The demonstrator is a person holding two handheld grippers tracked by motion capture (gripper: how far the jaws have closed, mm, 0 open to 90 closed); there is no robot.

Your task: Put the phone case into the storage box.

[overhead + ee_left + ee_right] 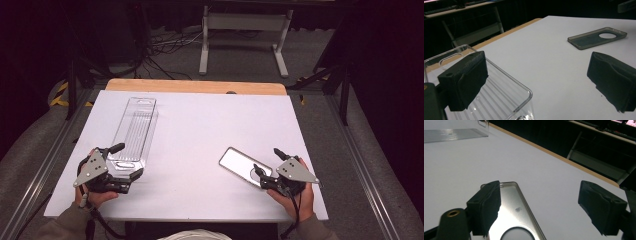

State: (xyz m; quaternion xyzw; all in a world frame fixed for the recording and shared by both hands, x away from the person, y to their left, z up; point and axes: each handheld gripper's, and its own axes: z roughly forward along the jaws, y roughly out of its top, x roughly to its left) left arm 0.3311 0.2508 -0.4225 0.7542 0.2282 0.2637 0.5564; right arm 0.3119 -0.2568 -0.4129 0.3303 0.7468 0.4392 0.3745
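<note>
A long clear plastic container (136,127) lies on the left of the white table, its near end between the jaws of my left gripper (127,161). In the left gripper view my left gripper (537,82) stands open, one jaw over the ribbed container (499,100), the other over bare table. A translucent grey phone case (242,165) with a round cutout lies flat at the right. My right gripper (267,160) is open at its near end. In the right gripper view my right gripper (543,206) has one jaw at the edge of the case (516,212), with nothing gripped.
The white table top (200,125) has a wooden strip (195,86) along its far edge. Metal rails run down both sides. A white metal stand (245,35) and cables sit on the floor beyond. The phone case (596,37) also lies far right in the left gripper view.
</note>
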